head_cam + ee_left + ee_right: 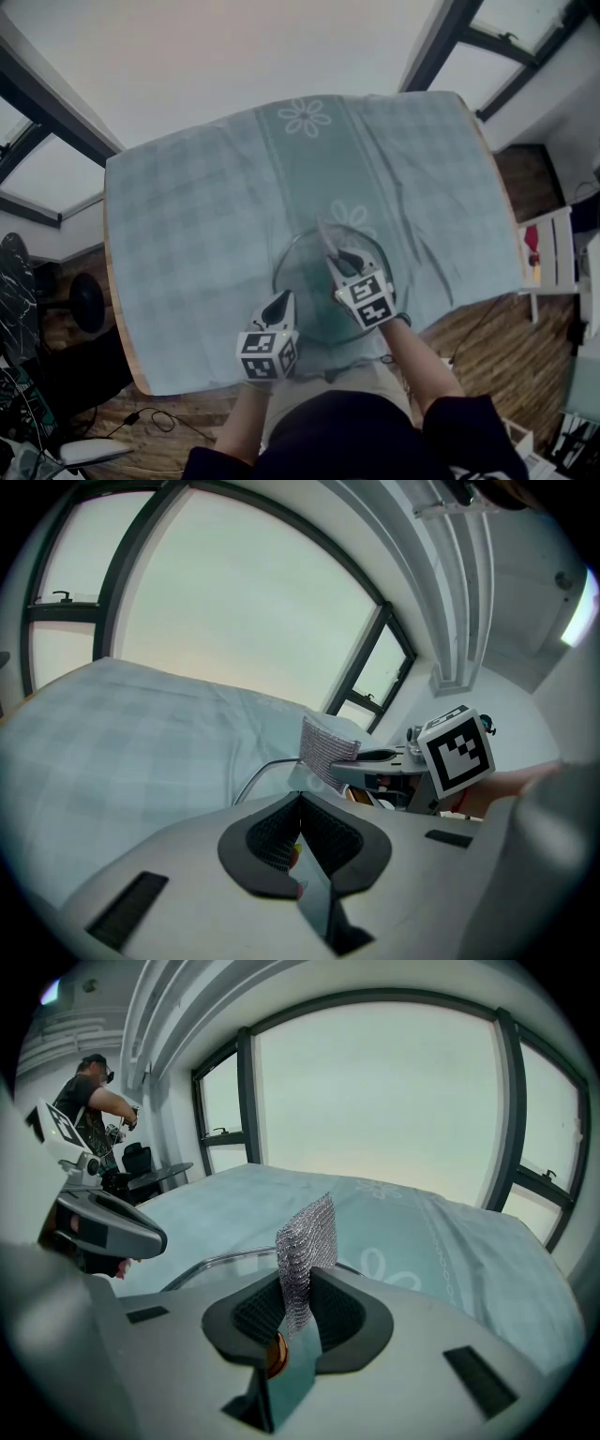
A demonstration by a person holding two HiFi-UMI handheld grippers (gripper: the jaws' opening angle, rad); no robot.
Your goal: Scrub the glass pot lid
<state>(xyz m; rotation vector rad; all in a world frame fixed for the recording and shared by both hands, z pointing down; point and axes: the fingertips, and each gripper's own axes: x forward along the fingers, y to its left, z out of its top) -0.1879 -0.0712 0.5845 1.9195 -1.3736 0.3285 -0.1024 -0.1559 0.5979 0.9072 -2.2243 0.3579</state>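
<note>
Head view: glass pot lid [305,272] lies on tablecloth [187,234]. Right gripper [339,258] clamps mesh scrubber [305,1241] over its centre. Left gripper [283,302], jaws together, is at its eight o'clock rim.

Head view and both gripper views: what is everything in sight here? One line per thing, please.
table: one, wooden edge, under the cloth
tablecloth: one, pale teal check with white flowers, covering the table
glass pot lid: one, clear, flat on the cloth
mesh scrubber: one, silver, over the lid
other person: one, dark clothes, far back in the room
left gripper: one, grey, fingers shut, at the lid's near edge
right gripper: one, grey, fingers shut on the scrubber
</note>
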